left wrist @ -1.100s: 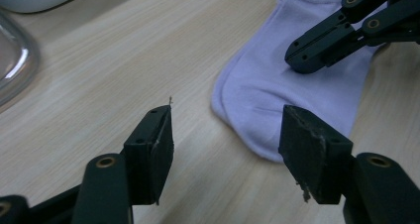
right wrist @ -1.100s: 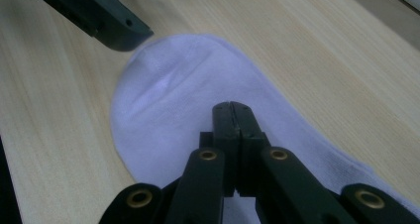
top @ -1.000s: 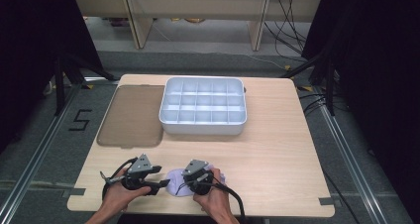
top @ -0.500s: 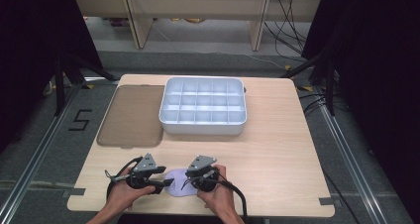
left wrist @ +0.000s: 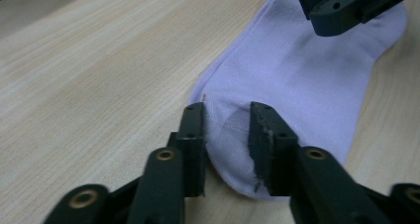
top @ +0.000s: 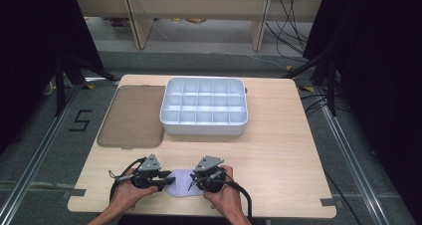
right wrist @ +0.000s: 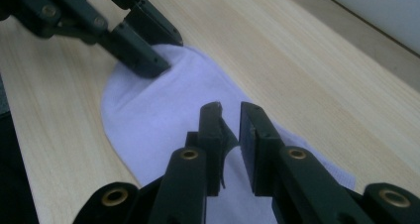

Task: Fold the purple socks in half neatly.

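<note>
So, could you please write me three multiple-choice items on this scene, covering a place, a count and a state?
1. Where does the pale lilac sock lie?
A. in the tray
B. on the table's near edge
C. on the brown lid

2. How many rows of compartments does the white divided tray have?
A. three
B. one
C. six

3. How does the sock lie?
A. rolled into a ball
B. hanging in the air
C. flat on the table

Answers: 1 B, it lies between the left hand-held gripper and the right hand-held gripper. 2 A, the high view shows three rows. 3 C, both gripper views show it spread on the wood.

Lilac sock (top: 182,183) btwn L gripper (top: 166,180) & R gripper (top: 195,181), table's (top: 278,160) near edge
</note>
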### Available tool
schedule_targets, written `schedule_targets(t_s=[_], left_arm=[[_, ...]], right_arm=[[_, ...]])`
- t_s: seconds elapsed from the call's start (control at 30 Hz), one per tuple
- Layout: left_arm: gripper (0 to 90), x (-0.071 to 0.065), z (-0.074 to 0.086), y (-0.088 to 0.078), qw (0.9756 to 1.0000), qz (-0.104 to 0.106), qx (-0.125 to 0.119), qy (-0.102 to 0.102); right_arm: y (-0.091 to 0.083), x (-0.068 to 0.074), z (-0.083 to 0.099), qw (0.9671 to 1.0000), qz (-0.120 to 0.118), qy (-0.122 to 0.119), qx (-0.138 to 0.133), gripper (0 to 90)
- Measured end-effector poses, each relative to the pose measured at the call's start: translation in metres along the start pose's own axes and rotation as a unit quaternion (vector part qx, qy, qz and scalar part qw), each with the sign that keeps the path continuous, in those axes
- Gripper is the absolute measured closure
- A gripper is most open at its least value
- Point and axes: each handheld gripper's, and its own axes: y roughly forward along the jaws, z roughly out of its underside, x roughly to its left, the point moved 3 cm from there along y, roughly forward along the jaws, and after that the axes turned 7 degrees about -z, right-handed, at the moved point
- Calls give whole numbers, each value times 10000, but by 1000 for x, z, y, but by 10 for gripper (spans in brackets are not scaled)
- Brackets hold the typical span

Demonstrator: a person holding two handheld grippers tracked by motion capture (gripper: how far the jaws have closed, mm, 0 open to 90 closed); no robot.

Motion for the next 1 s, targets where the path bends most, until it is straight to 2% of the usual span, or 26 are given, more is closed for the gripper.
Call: schedule_targets(t_s=[0.03,0.07,0.1,0.13,0.17,0.2,0.23,0.3,0.33,0.43,0.5,0.6,0.63,0.67,0.7,0.73,0.77,0.8,0.83,0.87,0.9,1.0], left_arm=[[747,0,0,-1,10000,31,-40,62],[787,-1,-1,0,9999,23,-164,-27],[824,0,-1,-1,9999,31,-145,39],[824,1,-1,-3,9999,65,-103,99],[835,1,-3,-6,9998,69,-152,111],[838,1,-3,-6,9998,69,-152,111],[838,1,-4,-7,9996,89,-258,23],[842,0,-6,-9,9995,146,-272,11],[842,0,-7,-11,9993,179,-329,-4],[848,-3,-10,-17,9988,276,-411,-33],[849,-2,-10,-18,9991,238,-356,-6],[851,-2,-11,-20,9984,334,-455,-43],[852,-2,-13,-24,9975,404,-540,-213],[852,-2,-13,-24,9975,404,-540,-213],[852,-1,-14,-26,9975,428,-558,-105],[852,-1,-15,-28,9974,402,-583,-154],[852,-1,-16,-31,9969,400,-630,-239],[852,-1,-16,-31,9969,400,-630,-239],[852,0,-17,-32,9965,443,-695,-138],[852,0,-16,-34,9966,430,-667,-221],[852,3,-16,-37,9966,431,-673,-220],[851,4,-16,-39,9965,423,-689,-219]], right_arm=[[0,0,0,10000,-4,6,-19,798],[0,-1,1,10000,43,-38,15,798],[1,-2,3,9998,12,-178,-48,799],[1,-2,3,9998,12,-178,-48,799],[-2,0,5,9998,-61,-138,118,799],[-2,0,5,9998,-61,-138,118,799],[-1,-1,6,9996,-81,-256,119,800],[1,2,8,9996,-140,-221,101,807],[-1,2,8,9995,-135,-204,198,813],[13,7,8,9985,-229,-395,299,854],[16,8,8,9982,-214,-459,311,864],[21,11,4,9979,-303,-470,341,871],[24,13,2,9980,-313,-454,318,873],[24,13,2,9980,-313,-454,318,873],[25,14,1,9980,-357,-434,300,873],[25,16,0,9981,-397,-353,321,873],[29,18,-1,9979,-446,-390,249,873],[29,18,-1,9979,-446,-390,249,873],[30,19,-2,9981,-441,-336,270,873],[31,20,-3,9977,-482,-428,219,873],[32,24,-4,9979,-541,-294,217,873],[30,22,-5,9979,-516,-370,161,875]])
